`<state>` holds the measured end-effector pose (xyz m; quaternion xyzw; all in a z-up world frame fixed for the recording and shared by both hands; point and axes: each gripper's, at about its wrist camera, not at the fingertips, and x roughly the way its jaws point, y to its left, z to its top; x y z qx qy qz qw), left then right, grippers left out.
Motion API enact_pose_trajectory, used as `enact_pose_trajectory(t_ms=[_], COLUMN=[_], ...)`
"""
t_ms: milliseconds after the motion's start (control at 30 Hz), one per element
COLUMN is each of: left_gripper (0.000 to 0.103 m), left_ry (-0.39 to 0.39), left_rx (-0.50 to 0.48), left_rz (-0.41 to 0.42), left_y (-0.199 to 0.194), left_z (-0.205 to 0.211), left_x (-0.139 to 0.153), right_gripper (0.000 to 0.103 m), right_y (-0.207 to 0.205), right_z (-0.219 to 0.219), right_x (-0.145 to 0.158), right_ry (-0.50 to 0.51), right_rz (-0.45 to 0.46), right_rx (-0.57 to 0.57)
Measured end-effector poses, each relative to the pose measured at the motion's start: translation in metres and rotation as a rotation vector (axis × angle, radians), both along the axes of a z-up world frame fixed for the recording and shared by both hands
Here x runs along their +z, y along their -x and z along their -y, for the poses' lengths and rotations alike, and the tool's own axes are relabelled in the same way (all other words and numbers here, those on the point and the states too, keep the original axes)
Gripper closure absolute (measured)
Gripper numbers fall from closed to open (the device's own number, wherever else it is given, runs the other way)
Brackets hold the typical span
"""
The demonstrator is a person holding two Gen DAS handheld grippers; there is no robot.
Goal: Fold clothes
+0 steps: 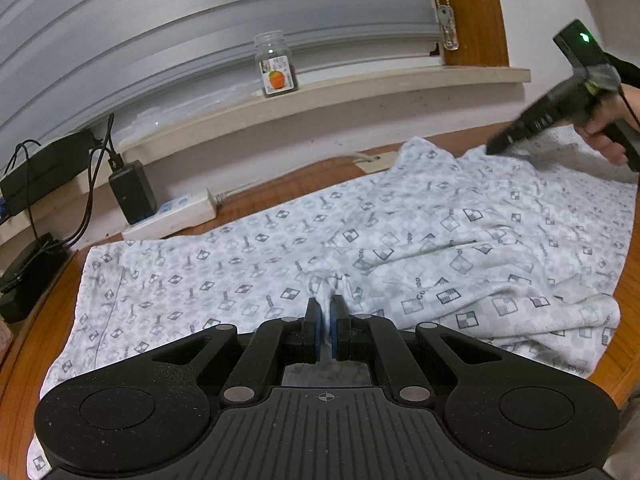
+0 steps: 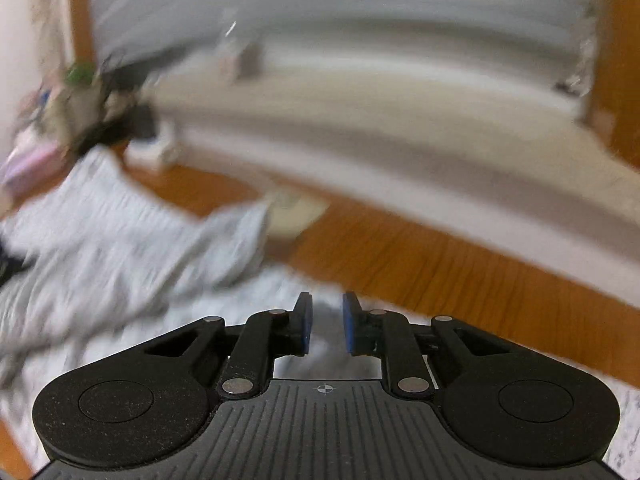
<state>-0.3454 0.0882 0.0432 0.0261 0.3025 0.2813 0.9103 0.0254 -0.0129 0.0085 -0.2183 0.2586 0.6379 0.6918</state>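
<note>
left wrist: garment (image 1: 360, 220) lies lengthwise left-right.

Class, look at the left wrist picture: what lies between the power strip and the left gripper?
In the left wrist view, only the patterned garment, spread over the wooden table, lies between the power strip and the left gripper.

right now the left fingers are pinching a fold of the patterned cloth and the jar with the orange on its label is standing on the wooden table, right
Not quite. The left fingers do pinch a fold of the patterned cloth, but the jar with the orange label stands upright on the pale window ledge, not on the wooden table. The left wrist view shows it.
</note>
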Motion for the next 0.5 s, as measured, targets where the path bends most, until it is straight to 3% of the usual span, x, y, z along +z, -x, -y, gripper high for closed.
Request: enact_pose_trajectory(t_ms=[233,300,433,500], left_gripper=[0.099,0.098,0.098,0.099], left_ry=[0.012,0.012,0.006,0.017], left_rx=[0.0,0.0,-0.006,-0.026], left_rz=[0.01,0.009,0.021,0.043], left_y=[0.001,0.001,0.001,0.0], left_z=[-0.002,-0.002,0.001,0.002], left_x=[-0.001,0.0,0.003,0.007], right_gripper=[0.084,0.081,0.062,0.061], right_y=[-0.005,-0.006,-0.006,-0.008], right_z=[-0.01,-0.005,0.005,0.01], right_x=[-0.013,-0.014,-0.015,-0.014], right_ry=[-0.036,-0.042,-0.049,-0.052], right_rz=[0.05,0.038,0.027,0.025], right_rx=[-0.096,-0.103,-0.109,-0.11])
